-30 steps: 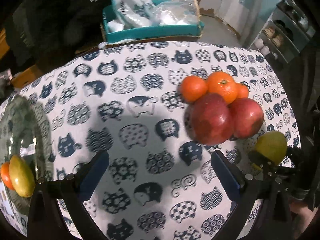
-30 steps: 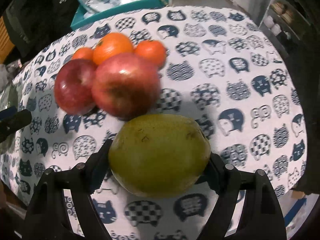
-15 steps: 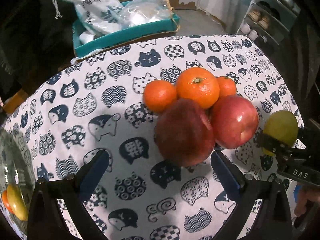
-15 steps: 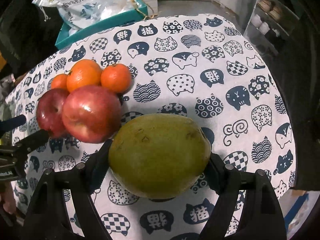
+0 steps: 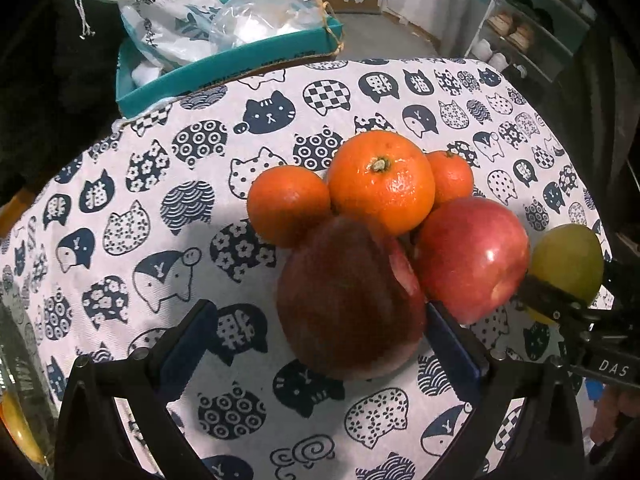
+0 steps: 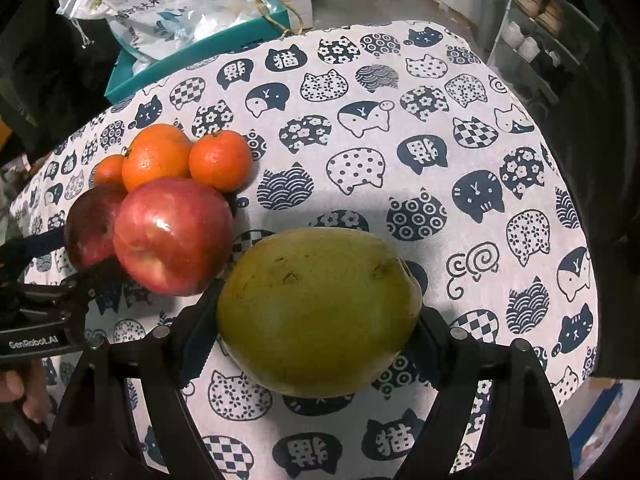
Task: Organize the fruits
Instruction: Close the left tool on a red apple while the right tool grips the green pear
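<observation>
Left gripper [image 5: 320,344] has closed in on the fruit pile over the last second: a second ago the pile sat far and right of its spread fingers, now the dark red apple [image 5: 350,300] fills the gap between them. Fingers wide apart, nothing clamped yet; the right finger pad [image 5: 452,340] sits just beside the apple's near-right flank, the left pad is well apart from it.

Right gripper [image 6: 316,332] is clenched on the green mango [image 6: 318,312], same grip in all three moments, held above the cat-print tablecloth [image 6: 420,140], near and right of the pile. The pile looked bigger and closer in its view a second ago; now it sits further left, so the mango has drifted away from it.

Pile: the dark apple touches the brighter red apple [image 5: 472,258]; behind them one large orange [image 5: 382,182] flanked by two small ones [image 5: 286,204] [image 5: 452,176], all bunched and touching.

Glass bowl [image 5: 16,380] at the left edge already shows yellow-orange fruit inside, mostly cut off now.

Meaning, as a guess: left is lined up to squeeze the dark apple next; centring needed, since it leans on its neighbour and the pile could roll. Most fruit remains unsorted.

Teal box [image 5: 224,64] with plastic bags [image 5: 192,20] at the far edge, uninvolved.
</observation>
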Demonstrator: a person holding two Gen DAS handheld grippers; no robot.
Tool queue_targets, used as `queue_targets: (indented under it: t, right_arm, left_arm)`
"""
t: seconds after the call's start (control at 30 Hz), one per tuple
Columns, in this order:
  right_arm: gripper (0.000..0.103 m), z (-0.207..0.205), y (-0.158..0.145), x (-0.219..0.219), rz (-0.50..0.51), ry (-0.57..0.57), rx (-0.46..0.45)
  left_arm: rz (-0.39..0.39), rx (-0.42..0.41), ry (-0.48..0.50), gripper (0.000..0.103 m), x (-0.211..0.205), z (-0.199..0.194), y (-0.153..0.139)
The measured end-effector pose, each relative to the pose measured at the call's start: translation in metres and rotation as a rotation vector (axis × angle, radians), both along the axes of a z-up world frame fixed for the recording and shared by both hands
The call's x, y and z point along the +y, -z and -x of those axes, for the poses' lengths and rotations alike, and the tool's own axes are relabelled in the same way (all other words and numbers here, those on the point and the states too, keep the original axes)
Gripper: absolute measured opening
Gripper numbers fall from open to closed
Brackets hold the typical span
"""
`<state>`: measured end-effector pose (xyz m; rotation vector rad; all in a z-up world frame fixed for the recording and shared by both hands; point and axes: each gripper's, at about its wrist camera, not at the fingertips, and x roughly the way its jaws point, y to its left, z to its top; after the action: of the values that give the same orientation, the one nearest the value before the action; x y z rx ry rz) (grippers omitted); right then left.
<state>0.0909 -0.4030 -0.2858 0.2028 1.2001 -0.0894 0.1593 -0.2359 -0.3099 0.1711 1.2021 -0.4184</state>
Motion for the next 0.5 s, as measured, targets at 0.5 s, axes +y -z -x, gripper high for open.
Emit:
queue_targets:
  t: [0.5]
  right_arm:
    - [0.082, -0.0017, 0.0019, -0.0032, -0.002, 0.016, 0.005]
  left_arm:
    - [0.094, 0.017, 0.021, 0.074, -0.0046, 0.0019, -0.0005]
